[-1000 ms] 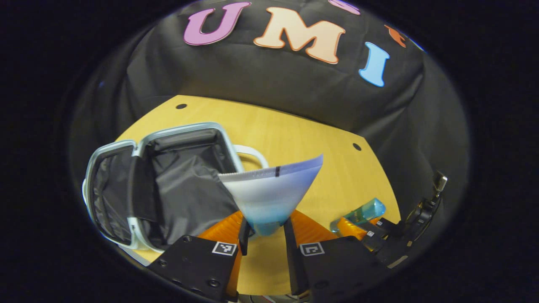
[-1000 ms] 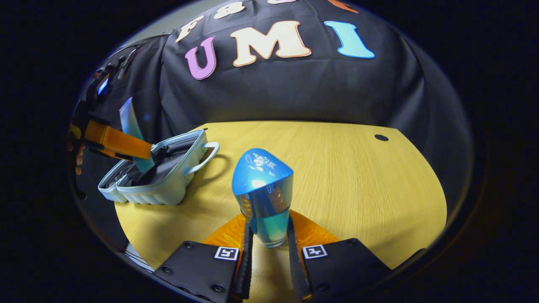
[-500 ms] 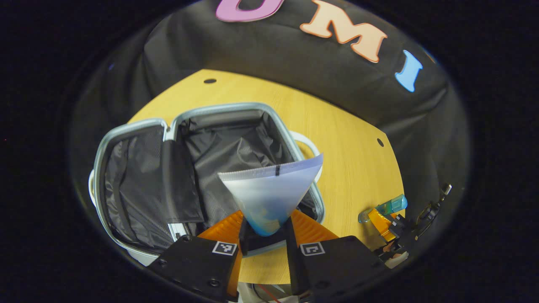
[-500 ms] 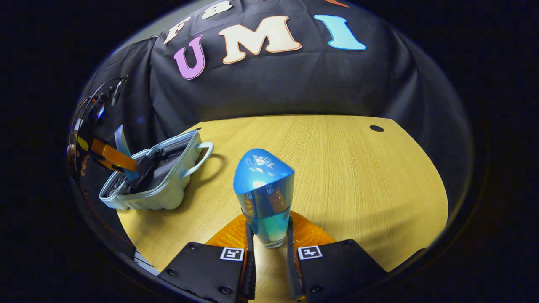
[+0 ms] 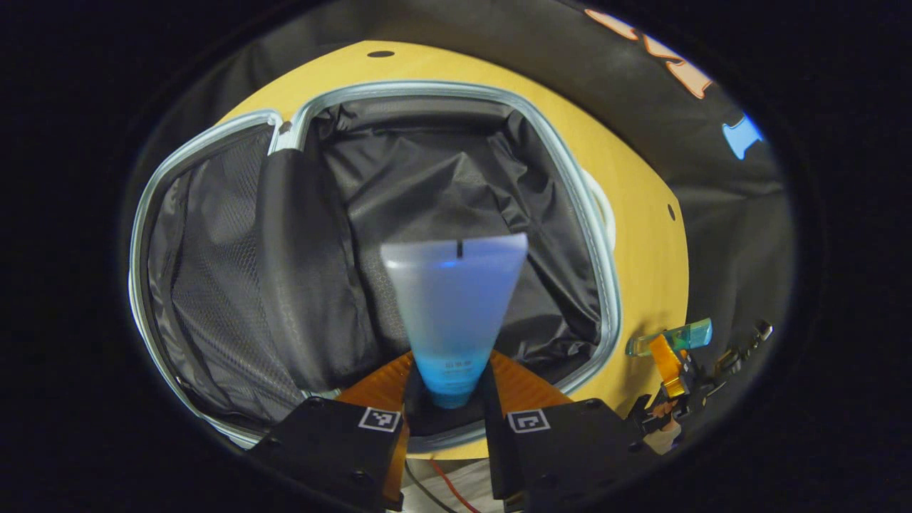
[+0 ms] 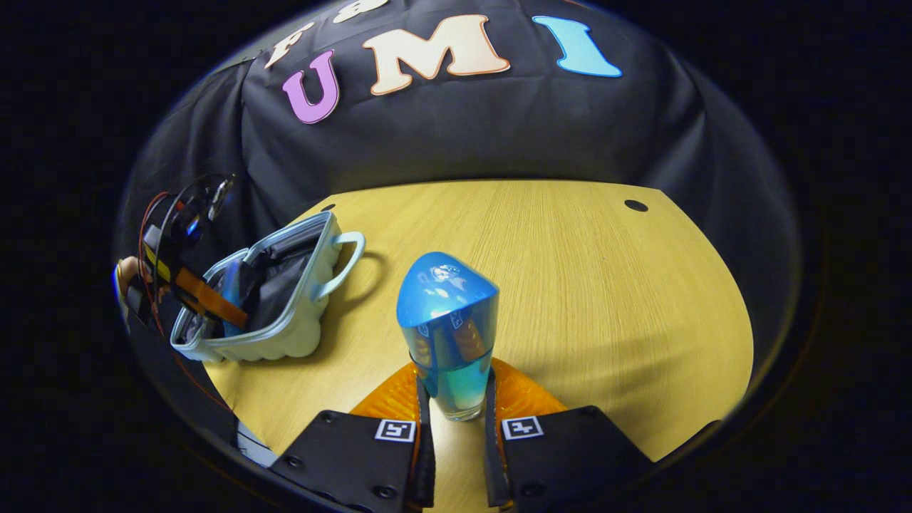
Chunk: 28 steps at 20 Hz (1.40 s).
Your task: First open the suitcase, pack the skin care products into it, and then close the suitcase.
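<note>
The open suitcase (image 6: 285,313) sits at the worktop's (image 6: 570,285) left edge, handle toward the middle. My left claw (image 5: 449,399) hangs over its open compartment, tube (image 5: 452,306) between my fingers. My right claw (image 6: 456,427) holds the bottle (image 6: 449,328) above the worktop's near edge, right of the suitcase.

From the left gripper view the squeeze tube (image 5: 454,313) is smeared by motion blur and hides part of the suitcase (image 5: 591,235) lining behind it, while the small print low on the tube is too blurred to read.
</note>
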Available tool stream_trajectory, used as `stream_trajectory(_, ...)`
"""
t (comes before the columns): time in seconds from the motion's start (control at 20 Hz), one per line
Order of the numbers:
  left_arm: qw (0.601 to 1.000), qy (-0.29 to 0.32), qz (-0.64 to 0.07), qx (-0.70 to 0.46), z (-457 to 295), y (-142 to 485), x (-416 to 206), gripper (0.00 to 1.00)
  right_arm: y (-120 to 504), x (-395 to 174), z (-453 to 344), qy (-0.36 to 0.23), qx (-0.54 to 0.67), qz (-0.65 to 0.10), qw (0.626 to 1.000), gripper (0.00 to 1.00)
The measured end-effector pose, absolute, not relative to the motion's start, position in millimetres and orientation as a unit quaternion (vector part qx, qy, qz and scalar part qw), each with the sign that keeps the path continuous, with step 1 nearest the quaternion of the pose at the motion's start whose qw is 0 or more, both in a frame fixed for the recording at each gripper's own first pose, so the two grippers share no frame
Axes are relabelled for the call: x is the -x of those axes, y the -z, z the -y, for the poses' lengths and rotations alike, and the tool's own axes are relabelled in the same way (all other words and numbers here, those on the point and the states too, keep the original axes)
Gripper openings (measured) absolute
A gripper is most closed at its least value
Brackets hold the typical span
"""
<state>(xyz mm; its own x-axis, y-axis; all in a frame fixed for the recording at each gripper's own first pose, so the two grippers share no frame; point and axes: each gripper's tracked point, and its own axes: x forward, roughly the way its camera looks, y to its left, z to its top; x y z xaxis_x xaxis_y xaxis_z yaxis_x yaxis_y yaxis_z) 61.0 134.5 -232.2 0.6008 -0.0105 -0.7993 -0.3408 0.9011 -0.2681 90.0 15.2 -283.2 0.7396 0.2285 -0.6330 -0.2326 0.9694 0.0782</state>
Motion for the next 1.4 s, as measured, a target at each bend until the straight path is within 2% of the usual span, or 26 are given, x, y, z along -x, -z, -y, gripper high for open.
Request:
stream_trajectory(0.1, 0.868, -0.078, -0.442, 0.212, -131, 228, -61, 0.40, 264, -83, -24, -0.118, 0.006, -0.335, 0.935, 0.27)
stream_trajectory(0.2, 0.873, -0.064, -0.434, 0.212, -133, 220, -64, 0.41, 244, -81, -40, -0.120, 0.008, -0.330, 0.936, 0.29)
stream_trajectory(0.3, 0.879, -0.042, -0.418, 0.226, -126, 208, -65, 0.57, 227, -76, -65, -0.133, 0.001, -0.331, 0.934, 0.29)
stream_trajectory(0.35, 0.883, -0.040, -0.410, 0.226, -127, 203, -65, 0.76, 220, -74, -79, -0.140, -0.003, -0.332, 0.933, 0.29)
stream_trajectory(0.45, 0.892, -0.043, -0.395, 0.218, -134, 191, -59, 0.87, 209, -72, -111, -0.159, -0.006, -0.336, 0.928, 0.29)
stream_trajectory(0.5, 0.896, -0.045, -0.385, 0.216, -139, 183, -55, 0.89, 206, -72, -128, -0.173, -0.008, -0.339, 0.925, 0.26)
stream_trajectory(0.55, 0.900, -0.050, -0.376, 0.214, -144, 175, -50, 0.90, 205, -70, -146, -0.186, -0.010, -0.347, 0.919, 0.29)
stream_trajectory(0.85, 0.921, -0.090, -0.322, 0.200, -190, 143, 0, 0.96, 218, -74, -231, -0.243, -0.014, -0.384, 0.890, 0.29)
stream_trajectory(1.1, 0.921, -0.127, -0.294, 0.223, -225, 140, 52, 0.96, 245, -84, -266, -0.250, 0.010, -0.417, 0.874, 0.29)
stream_trajectory(1.4, 0.907, -0.190, -0.259, 0.273, -279, 144, 113, 0.96, 291, -84, -274, -0.224, 0.045, -0.479, 0.847, 0.29)
